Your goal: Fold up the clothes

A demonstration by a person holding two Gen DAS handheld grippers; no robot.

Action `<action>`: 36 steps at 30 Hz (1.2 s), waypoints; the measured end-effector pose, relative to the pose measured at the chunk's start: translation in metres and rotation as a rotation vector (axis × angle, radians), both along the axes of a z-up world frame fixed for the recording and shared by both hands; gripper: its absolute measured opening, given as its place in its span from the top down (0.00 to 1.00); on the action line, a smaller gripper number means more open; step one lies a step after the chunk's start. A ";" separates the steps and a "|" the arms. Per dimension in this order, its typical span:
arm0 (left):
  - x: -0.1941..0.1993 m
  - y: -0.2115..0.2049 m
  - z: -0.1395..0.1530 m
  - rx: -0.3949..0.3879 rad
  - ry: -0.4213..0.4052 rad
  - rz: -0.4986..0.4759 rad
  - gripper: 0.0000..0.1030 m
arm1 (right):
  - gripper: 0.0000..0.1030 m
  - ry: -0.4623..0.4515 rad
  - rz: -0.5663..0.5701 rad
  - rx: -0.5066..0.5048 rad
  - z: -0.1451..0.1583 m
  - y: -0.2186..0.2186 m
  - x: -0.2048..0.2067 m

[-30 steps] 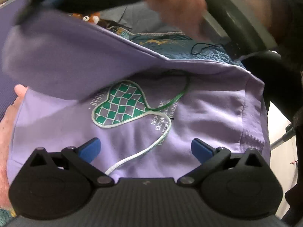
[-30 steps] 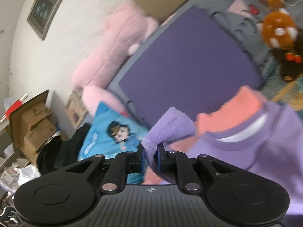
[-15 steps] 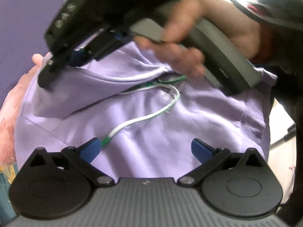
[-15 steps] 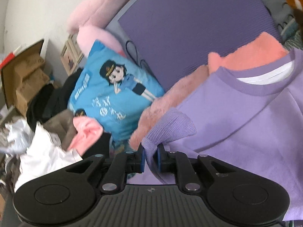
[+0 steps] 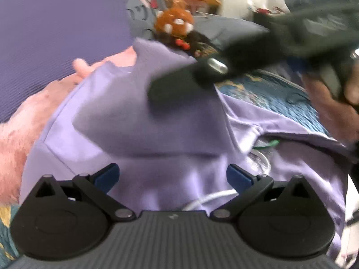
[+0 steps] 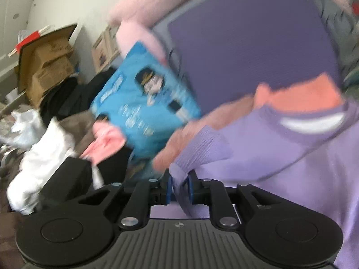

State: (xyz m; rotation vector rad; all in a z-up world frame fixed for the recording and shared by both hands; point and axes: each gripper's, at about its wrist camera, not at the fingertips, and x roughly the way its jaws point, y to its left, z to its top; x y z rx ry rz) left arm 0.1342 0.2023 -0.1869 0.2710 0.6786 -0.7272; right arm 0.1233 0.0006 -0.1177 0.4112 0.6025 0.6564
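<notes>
A lilac sweatshirt [image 5: 161,139] lies spread on the bed, one sleeve folded across its body. My left gripper [image 5: 172,177] is open and empty, hovering low over the sweatshirt's lower part. My right gripper [image 6: 179,187] is shut on the sweatshirt's ribbed cuff [image 6: 202,150]; the collar [image 6: 311,121] shows to its right. In the left wrist view the right gripper [image 5: 202,76] appears blurred above the folded sleeve, held by a hand [image 5: 332,98]. A white and green drawstring [image 5: 260,154] peeks out from under the fold.
A pink fluffy garment [image 5: 20,130] lies under the sweatshirt's left side. A purple mat [image 5: 56,29] and a red panda plush [image 5: 175,22] lie behind. A blue cartoon pillow [image 6: 139,103], heaped clothes [image 6: 44,154] and cardboard boxes [image 6: 44,60] fill the left of the right wrist view.
My right gripper has carried the cuff across the sweatshirt and the sleeve now covers the printed chest. Both cameras have swung; the left view has tilted up toward the far mat.
</notes>
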 end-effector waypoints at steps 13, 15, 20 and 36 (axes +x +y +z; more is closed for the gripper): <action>-0.012 0.016 -0.002 -0.162 -0.003 0.224 0.00 | 0.49 0.004 -0.130 0.029 0.018 -0.094 -0.060; -0.012 0.014 0.000 -0.202 0.032 0.240 0.00 | 0.47 0.018 -0.205 -0.063 0.018 -0.122 -0.083; -0.012 0.007 0.007 -0.302 0.121 0.279 0.00 | 0.45 0.141 -0.248 -0.336 -0.001 -0.151 -0.147; -0.016 -0.095 -0.002 0.401 -0.106 0.741 0.00 | 0.45 0.242 -0.259 -0.341 -0.027 -0.155 -0.213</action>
